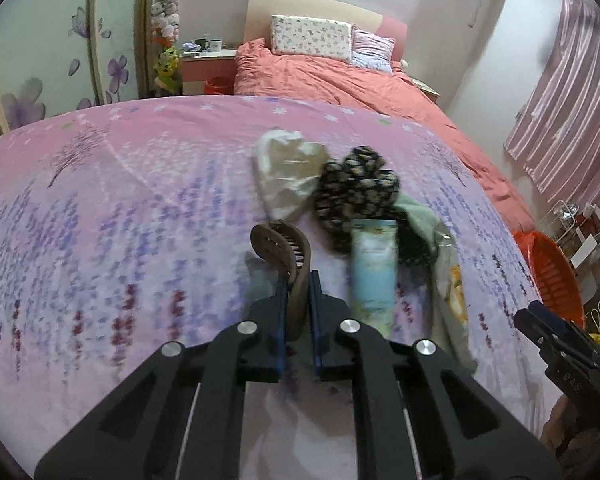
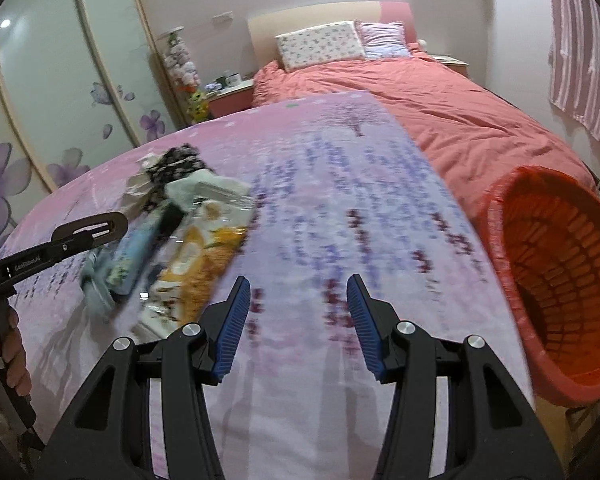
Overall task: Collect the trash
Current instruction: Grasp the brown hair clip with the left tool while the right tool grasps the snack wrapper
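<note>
Lavender-printed pink bedding covers the near end of the bed (image 1: 100, 208), and all the clutter sits on it in one small heap. The left claw (image 1: 298, 312) is clamped on a brown hair clip (image 1: 288, 264), whose toothed head sticks out past the fingertips; the right claw (image 2: 298, 320) stands apart with nothing between its pads, over bare sheet.

Just right of the left claw lies a pale blue tube (image 1: 374, 272), touching a dark floral cloth (image 1: 360, 192) beyond it. Ahead of that claw sits a crumpled white wrapper (image 1: 288, 172), and further right a clear snack bag with yellow print (image 1: 452, 288) beside a pale green cloth (image 1: 416, 216). An orange basket (image 2: 560, 264) stands off the bed's edge, well to the right of the right claw — probably the place for the trash.

The first risk is sorting: a hair clip is hardly rubbish, so carrying it to the basket would discard something worth keeping. The second is the hold itself — the pads pinch the clip's narrow curved tail, and a smooth arched piece like that may twist or slip out during a swing across the bed. The third is the heap: wrapper, bag and tube overlap the cloths, so a careless pinch could drag fabric along or push the tube off the sheet. Both pictures are smeared, which makes fine contact hard to judge.
</note>
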A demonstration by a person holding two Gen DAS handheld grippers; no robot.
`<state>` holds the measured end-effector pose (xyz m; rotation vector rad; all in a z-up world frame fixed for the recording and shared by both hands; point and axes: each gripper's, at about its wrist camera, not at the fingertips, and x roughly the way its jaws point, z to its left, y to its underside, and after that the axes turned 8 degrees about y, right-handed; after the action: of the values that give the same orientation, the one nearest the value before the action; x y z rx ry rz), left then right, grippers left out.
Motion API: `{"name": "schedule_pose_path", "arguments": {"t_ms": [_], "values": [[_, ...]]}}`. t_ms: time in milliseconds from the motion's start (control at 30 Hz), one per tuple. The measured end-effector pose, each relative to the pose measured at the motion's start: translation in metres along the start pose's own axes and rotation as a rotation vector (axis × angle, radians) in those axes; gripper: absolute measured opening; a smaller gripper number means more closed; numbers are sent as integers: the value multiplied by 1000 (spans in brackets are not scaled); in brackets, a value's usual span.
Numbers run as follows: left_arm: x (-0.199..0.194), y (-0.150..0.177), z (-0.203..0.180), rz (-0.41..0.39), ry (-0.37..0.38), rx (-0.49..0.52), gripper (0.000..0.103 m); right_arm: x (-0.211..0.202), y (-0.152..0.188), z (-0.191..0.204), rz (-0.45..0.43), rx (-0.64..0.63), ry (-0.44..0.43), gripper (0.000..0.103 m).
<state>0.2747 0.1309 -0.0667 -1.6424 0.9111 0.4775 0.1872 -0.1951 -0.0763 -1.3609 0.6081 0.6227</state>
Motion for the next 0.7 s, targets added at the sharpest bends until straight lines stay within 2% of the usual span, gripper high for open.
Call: {"name": "schedule_pose_path", "arguments": {"t_ms": [100, 333, 400, 500, 533, 600, 700], "values": [[-4, 4, 14, 0, -13, -13, 11, 2, -2, 18, 3, -10, -33, 51], [-4, 14, 37, 19, -44, -33, 23, 14, -8, 49, 32, 1, -115, 54], [-3, 17, 44, 27, -44, -50, 26, 22, -9, 56, 55, -8, -111, 58], [-1, 18, 50, 29, -46, -60, 38, 34, -8, 63, 96, -23, -85, 58], [-1, 18, 50, 29, -48, -59, 41, 36, -6, 65, 107, -29, -71, 56], [0, 19, 49, 28, -45, -58, 46, 37, -4, 66, 96, -51, -38, 40], [3, 17, 49, 30, -55, -53, 50, 36, -5, 58, 93, -60, 11, 31]]}}
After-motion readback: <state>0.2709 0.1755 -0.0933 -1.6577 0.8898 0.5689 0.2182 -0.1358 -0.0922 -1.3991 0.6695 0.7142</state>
